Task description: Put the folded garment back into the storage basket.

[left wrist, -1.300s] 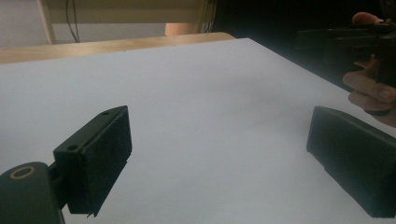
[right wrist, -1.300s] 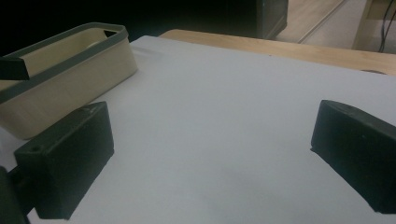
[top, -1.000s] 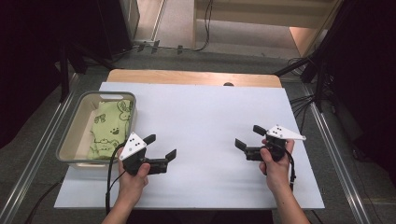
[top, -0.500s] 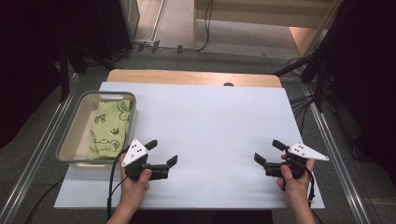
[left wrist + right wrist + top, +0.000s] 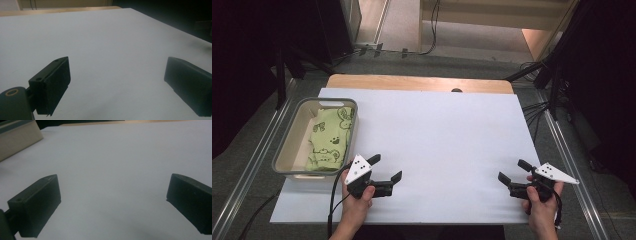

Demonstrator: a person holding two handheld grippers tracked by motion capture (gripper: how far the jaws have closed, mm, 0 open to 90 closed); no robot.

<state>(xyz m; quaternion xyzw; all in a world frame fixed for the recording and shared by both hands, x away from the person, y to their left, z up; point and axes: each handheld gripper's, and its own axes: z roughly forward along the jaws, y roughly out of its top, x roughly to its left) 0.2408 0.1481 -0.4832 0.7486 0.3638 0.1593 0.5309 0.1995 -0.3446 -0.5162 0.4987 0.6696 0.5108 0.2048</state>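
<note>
The high view takes in the whole table: a white sheet covering most of a wooden top, with a shallow grey plastic bin at the sheet's left edge. Inside the bin lies a folded green cloth printed with dark cartoon figures; it fills the bin's right half and touches nothing outside it.

The left gripper, held in a hand at the near edge, sits just right of the bin's near corner, its jaws spread wide and holding nothing. The right gripper is well apart from the bin, near the sheet's right edge, jaws likewise wide and empty.

The left gripper view adds what the high view cannot: blocky matt black pads low over smooth, featureless white. The right gripper view shows the bin's pale wall far off at upper left.
</note>
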